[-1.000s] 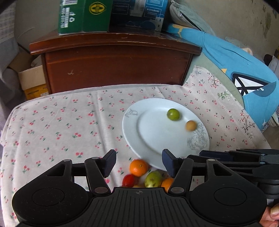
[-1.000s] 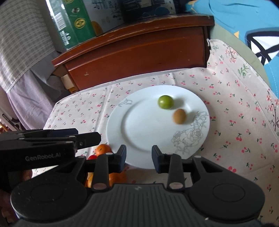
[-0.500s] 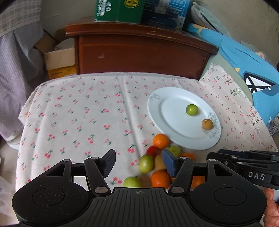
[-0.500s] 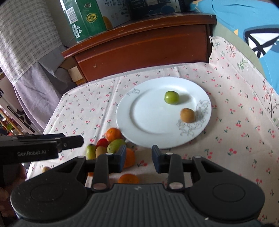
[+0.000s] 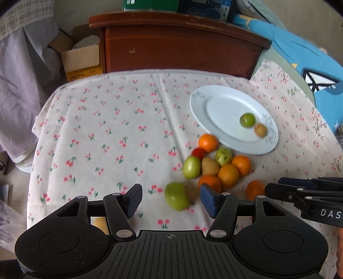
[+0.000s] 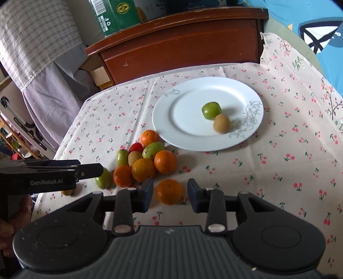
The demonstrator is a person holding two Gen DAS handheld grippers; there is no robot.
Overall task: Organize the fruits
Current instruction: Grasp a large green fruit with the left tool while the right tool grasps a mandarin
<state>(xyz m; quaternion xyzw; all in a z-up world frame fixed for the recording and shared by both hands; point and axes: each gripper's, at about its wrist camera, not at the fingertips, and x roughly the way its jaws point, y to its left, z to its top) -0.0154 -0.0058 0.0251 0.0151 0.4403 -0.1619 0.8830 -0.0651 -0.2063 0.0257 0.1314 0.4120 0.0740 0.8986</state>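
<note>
My right gripper [image 6: 170,194] hangs with jaws apart around a lone orange [image 6: 169,191]. Left of it lies a fruit pile [image 6: 142,161]. Farther off, a white plate [image 6: 188,131] carries a green fruit [image 6: 211,110] and a kiwi [image 6: 221,123], touching.

Both grippers pulled back; brown fruit [image 6: 221,123] rolled against green fruit [image 6: 211,110]

A cherry-print tablecloth [image 5: 111,133] covers the table. Behind it stands a dark wooden cabinet [image 5: 180,49] with a green carton [image 6: 116,15] on top. A cardboard box [image 5: 80,59] sits beside it, and checked fabric [image 6: 34,38] hangs nearby in soft daylight.
</note>
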